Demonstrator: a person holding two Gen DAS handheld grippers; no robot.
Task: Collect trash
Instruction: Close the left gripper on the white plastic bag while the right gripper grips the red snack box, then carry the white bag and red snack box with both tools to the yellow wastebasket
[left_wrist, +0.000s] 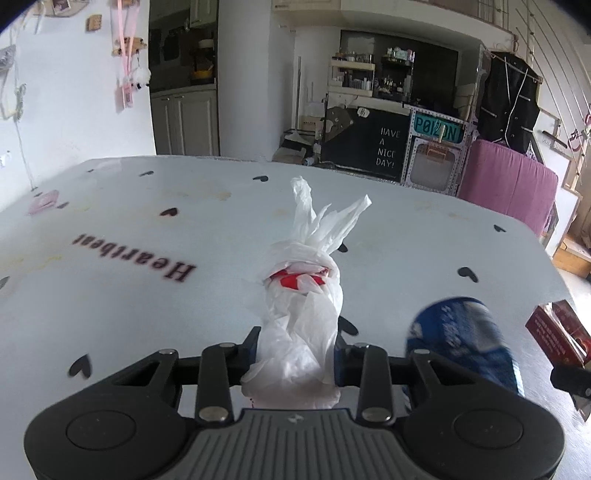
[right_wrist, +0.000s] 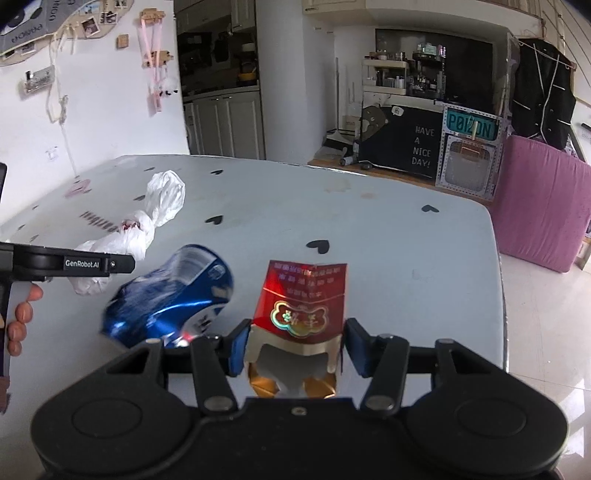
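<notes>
Left fingers (left_wrist: 295, 349) clamped on knotted plastic bag (left_wrist: 303, 295); right fingers (right_wrist: 295, 347) clamped on red packet (right_wrist: 301, 302).

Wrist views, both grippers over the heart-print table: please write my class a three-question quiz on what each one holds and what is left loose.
1. True or false: the left gripper is closed on a white plastic bag.
2. What sits between the right gripper's fingers? A) blue can B) red carton C) paper cup
3. Which piece of trash lies loose on the table, between the two grippers?

Key: 1 true; 2 B, the red carton; 3 the crushed blue can.
</notes>
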